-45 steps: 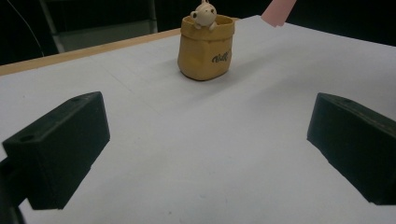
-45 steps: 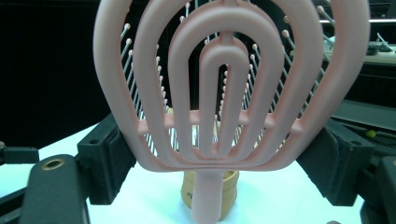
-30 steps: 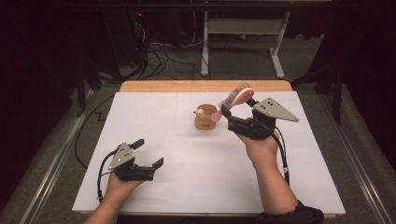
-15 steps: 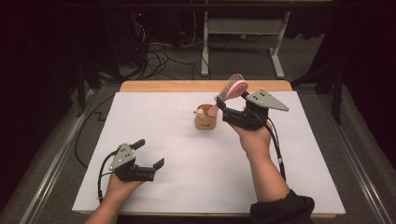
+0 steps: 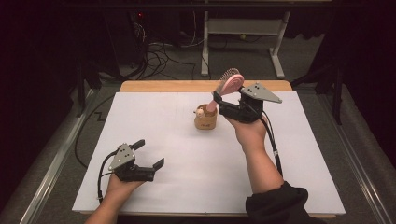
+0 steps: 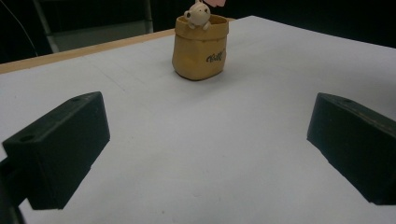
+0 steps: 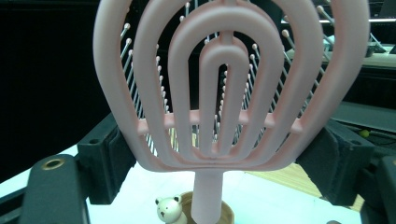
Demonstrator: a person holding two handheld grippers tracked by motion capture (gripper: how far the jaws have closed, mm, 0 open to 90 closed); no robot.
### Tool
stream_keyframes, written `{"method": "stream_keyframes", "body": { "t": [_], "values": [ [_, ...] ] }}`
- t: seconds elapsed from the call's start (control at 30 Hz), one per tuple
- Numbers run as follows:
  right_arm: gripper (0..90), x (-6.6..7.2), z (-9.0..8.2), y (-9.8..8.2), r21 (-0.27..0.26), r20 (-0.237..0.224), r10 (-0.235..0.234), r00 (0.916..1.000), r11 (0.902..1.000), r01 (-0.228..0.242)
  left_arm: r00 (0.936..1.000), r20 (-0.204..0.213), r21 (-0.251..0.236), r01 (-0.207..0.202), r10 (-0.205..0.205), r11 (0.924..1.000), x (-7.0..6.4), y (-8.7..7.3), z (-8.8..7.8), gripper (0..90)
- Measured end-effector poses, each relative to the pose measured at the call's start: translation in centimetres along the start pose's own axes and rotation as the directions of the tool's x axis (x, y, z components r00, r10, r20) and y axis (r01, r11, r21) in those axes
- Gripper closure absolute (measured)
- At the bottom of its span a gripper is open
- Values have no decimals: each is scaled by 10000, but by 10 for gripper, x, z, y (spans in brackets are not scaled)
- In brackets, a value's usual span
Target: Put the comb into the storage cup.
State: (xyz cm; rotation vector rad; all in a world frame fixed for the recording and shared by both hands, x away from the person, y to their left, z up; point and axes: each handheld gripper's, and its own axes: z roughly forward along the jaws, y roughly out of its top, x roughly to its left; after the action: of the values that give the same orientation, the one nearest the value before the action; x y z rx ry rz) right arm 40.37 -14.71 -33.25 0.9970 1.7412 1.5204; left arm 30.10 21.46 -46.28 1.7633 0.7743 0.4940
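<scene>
White sheet over a wooden table (image 5: pixel 140 87), dark room behind, cables on the floor and a metal frame beyond the far edge.

Right gripper (image 5: pixel 223 99): jaws closed on the head of a pink vented hairbrush (image 5: pixel 229 84), one pad on each side edge of the head as seen in the right gripper view (image 7: pixel 219 84). Brush stands steep, bristled head up and tipped away from the person, handle pointing down. Handle end is at the mouth of a small tan holder cup (image 5: pixel 206 119) with a bear figure (image 7: pixel 168 208) on its rim; whether the tip is already inside I cannot tell, though it looks to be at or just past the rim.

Key relation: the brush's long axis runs near vertical, cup directly beneath the handle and just left of the right hand in the high view. Judgement: lowering along that axis seats the handle; the bear sits just beside the entry path.

Left gripper (image 5: pixel 148 155): jaws wide apart, holding nothing, resting near the table's near left part, well apart from the cup (image 6: pixel 200 46), which lies ahead of it.
</scene>
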Motion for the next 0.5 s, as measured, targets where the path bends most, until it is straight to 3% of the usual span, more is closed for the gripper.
{"method": "stream_keyframes", "body": {
  "t": [0.5],
  "values": [
    [202, -2, 20, -9, 449, 72, -11, 10000, 9990, 8, 10000, -50, -13, 2, -2, 10000, 1, -1, -1, 0]
  ]
}}
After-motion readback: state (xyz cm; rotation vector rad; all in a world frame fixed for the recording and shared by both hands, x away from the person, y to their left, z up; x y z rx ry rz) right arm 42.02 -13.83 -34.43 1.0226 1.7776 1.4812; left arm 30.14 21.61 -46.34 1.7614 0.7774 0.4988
